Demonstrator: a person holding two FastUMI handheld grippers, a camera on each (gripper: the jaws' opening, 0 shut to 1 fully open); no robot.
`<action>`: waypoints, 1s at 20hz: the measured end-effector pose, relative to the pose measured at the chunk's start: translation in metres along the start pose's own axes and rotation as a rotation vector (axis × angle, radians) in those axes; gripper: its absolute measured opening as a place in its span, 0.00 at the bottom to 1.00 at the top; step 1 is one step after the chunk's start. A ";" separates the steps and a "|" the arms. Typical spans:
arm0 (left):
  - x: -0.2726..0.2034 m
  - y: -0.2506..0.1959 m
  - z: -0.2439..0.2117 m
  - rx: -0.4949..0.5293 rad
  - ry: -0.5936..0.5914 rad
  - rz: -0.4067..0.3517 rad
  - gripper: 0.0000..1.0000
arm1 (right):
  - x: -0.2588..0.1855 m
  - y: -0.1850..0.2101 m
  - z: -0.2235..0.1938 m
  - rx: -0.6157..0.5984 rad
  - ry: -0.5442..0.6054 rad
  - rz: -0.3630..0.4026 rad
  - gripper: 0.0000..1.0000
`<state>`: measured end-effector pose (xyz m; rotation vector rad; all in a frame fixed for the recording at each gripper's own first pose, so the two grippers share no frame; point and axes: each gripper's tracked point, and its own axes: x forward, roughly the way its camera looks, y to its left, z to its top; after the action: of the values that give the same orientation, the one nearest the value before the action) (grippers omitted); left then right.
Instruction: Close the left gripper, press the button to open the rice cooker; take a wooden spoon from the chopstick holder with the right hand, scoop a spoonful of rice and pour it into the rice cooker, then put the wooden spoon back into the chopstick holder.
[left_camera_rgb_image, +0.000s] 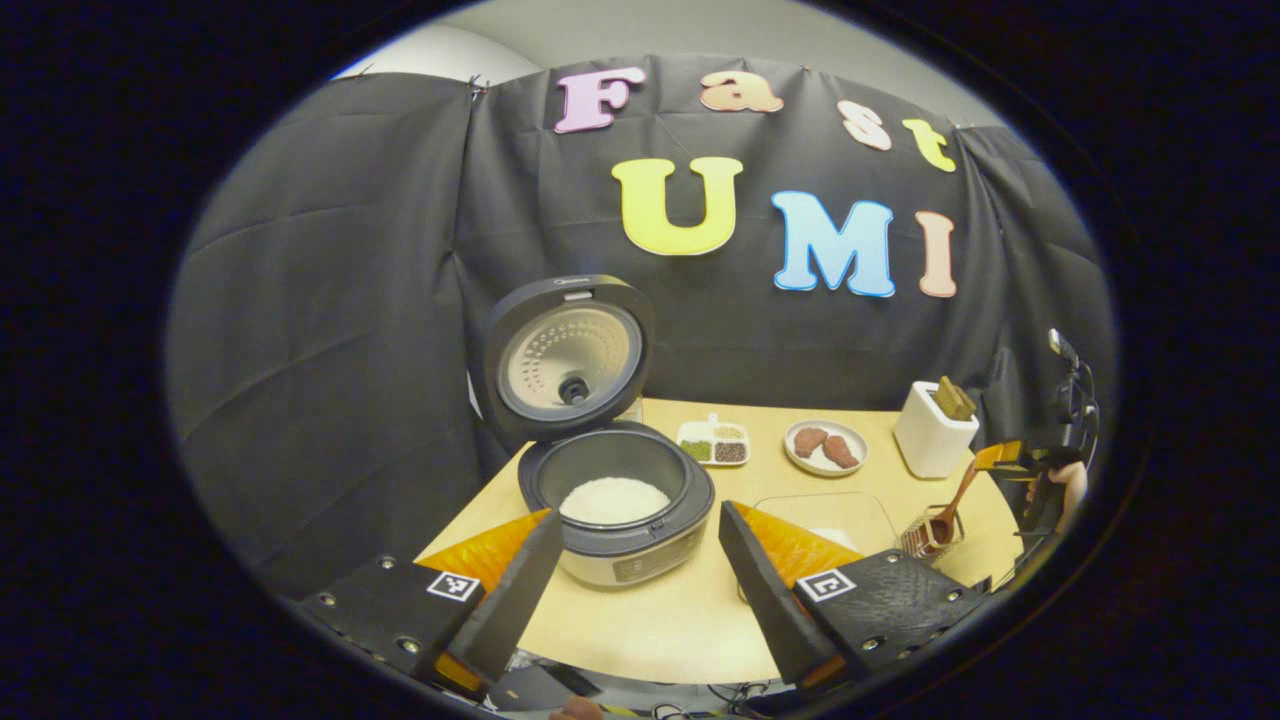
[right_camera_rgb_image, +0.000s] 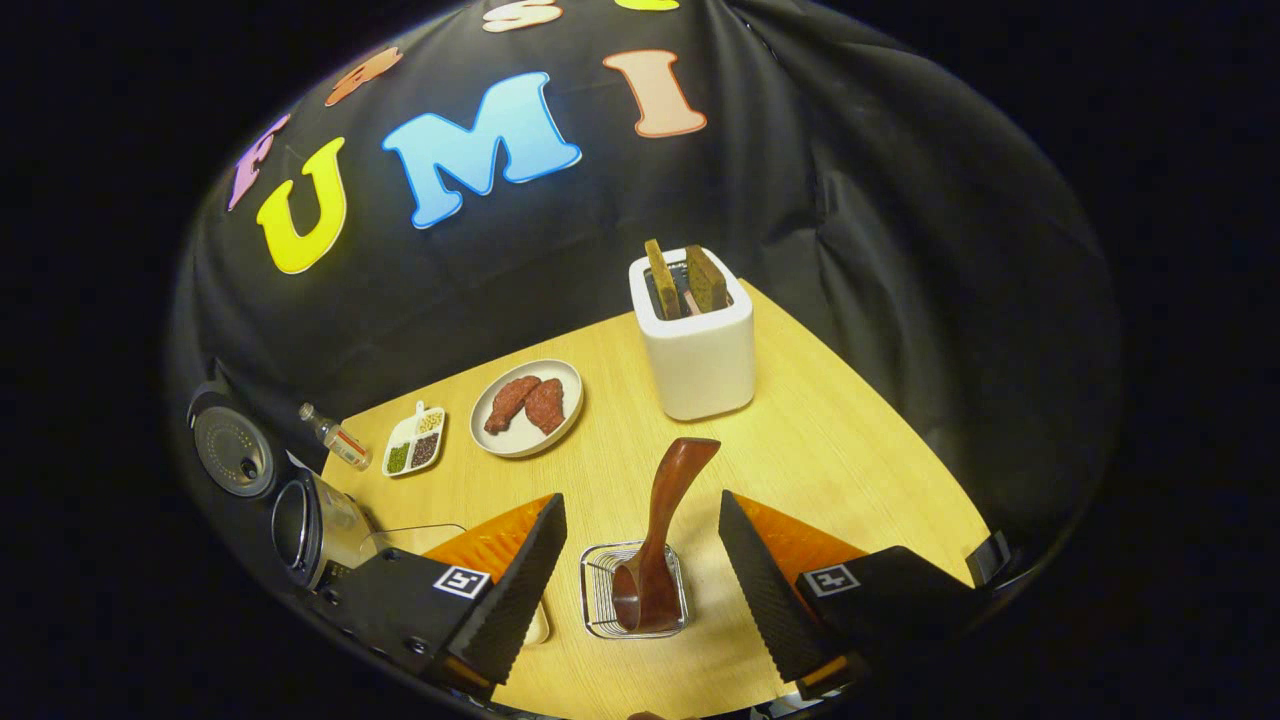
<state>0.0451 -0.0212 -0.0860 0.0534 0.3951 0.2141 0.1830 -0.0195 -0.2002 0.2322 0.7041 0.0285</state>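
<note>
Black cloth walls close in behind a pale wooden table (right_camera_rgb_image: 820, 450), and everything I work with sits on that top. Near its left edge the dark round rice cooker (left_camera_rgb_image: 618, 500) stands with its lid thrown back and white rice showing in the pot. My left gripper (left_camera_rgb_image: 635, 580) hangs in front of it with its jaws spread wide and nothing between them. My right gripper (right_camera_rgb_image: 640, 575) is also wide apart and empty, hovering over the small wire chopstick holder (right_camera_rgb_image: 633, 590) near the front edge, where the reddish-brown wooden spoon (right_camera_rgb_image: 660, 530) stands bowl-down, handle leaning up and away.

As I judge it, the spoon is back in its holder and the task is close to done, so the risks come from pulling away. The handle rises between my right fingers; if I withdraw sideways instead of straight up, a finger could catch it and tip the light wire holder over. A clear shallow container (left_camera_rgb_image: 825, 520) sits just beside the holder, toward the cooker, and a falling spoon could knock into it. On the left, a careless swing could clip the cooker's raised lid.
</note>
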 end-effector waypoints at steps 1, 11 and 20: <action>0.004 -0.004 -0.003 0.004 0.006 0.007 0.99 | 0.010 -0.001 -0.003 0.001 0.022 0.001 0.93; 0.018 -0.031 -0.019 -0.008 0.070 0.081 0.98 | 0.098 -0.013 -0.015 0.021 0.161 0.009 0.93; 0.013 -0.049 -0.040 -0.098 0.093 0.089 0.98 | 0.107 -0.005 -0.025 0.211 0.256 0.058 0.27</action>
<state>0.0515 -0.0659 -0.1321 -0.0353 0.4745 0.3242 0.2480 -0.0081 -0.2878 0.4565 0.9559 0.0402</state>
